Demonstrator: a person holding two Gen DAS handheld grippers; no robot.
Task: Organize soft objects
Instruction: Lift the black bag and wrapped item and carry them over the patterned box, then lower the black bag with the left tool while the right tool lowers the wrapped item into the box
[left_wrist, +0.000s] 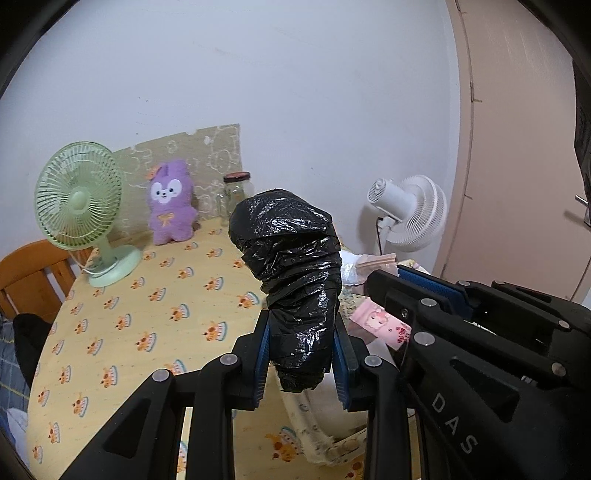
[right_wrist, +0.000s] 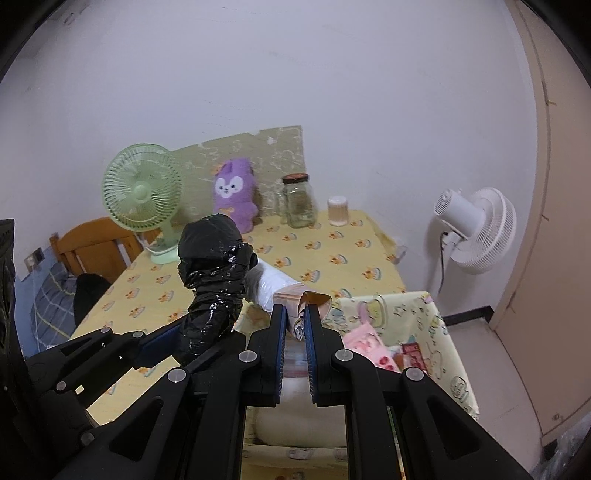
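My left gripper (left_wrist: 303, 350) is shut on a crumpled black plastic bag bundle (left_wrist: 291, 258), which stands up between its blue pads above the table edge. The same bundle (right_wrist: 210, 266) shows at the left of the right wrist view. My right gripper (right_wrist: 297, 323) is shut on the thin edge of a peach pack in clear wrap (right_wrist: 291, 295), over a cartoon-print fabric bin (right_wrist: 443, 332). The bin holds pink packets (right_wrist: 364, 341) and something white. A purple plush toy (left_wrist: 171, 206) sits at the back of the table against the wall.
The table has a yellow printed cloth (left_wrist: 147, 295). On it stand a green desk fan (left_wrist: 79, 199), a glass jar with a dark lid (right_wrist: 297, 203) and a small white-lidded container (right_wrist: 338, 210). A white floor fan (right_wrist: 476, 229) stands right; a wooden chair (left_wrist: 29, 273) left.
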